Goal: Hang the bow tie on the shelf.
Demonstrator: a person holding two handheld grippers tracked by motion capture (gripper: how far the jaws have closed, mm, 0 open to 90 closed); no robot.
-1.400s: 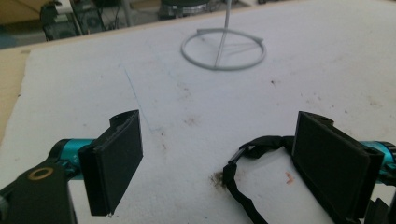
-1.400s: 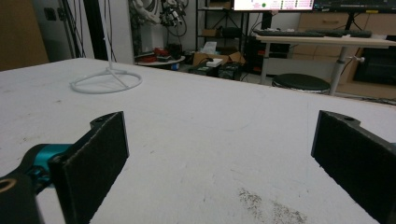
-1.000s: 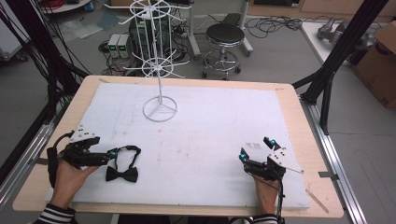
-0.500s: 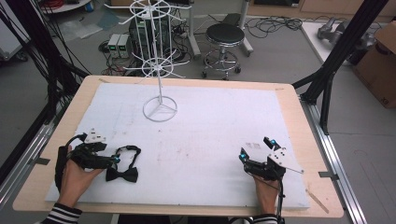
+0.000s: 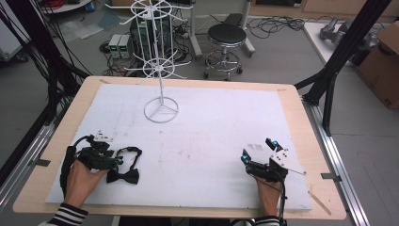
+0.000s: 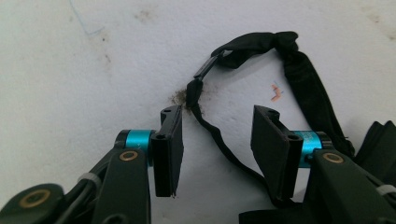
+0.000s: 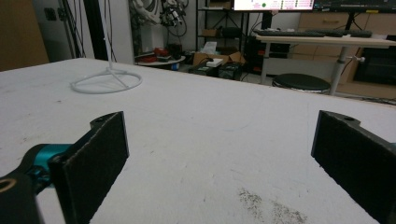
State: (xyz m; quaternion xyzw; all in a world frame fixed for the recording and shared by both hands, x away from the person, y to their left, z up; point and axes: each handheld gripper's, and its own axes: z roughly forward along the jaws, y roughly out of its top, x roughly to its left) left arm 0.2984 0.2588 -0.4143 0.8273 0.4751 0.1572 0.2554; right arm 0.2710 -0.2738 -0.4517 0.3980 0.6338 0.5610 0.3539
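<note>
Since the earlier frame the left gripper (image 5: 117, 161) has been edging rightward over the black fabric bow tie (image 5: 123, 175) at the lower left of the white tabletop (image 5: 211, 127); its jaws are standing partly apart, straddling the thin black strap (image 6: 219, 140), whose near end is cut off behind them. The right gripper (image 5: 258, 151) is resting wide apart at the lower right, unmoved. The white wire rack (image 5: 160, 75) is standing upper left.

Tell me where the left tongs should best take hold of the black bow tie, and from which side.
Probably the thin strap, from above: it lies flat on the white mat and already runs between the open jaws of the left tongs, so closing here would pinch it. The bulkier bow sits off to the side.
</note>
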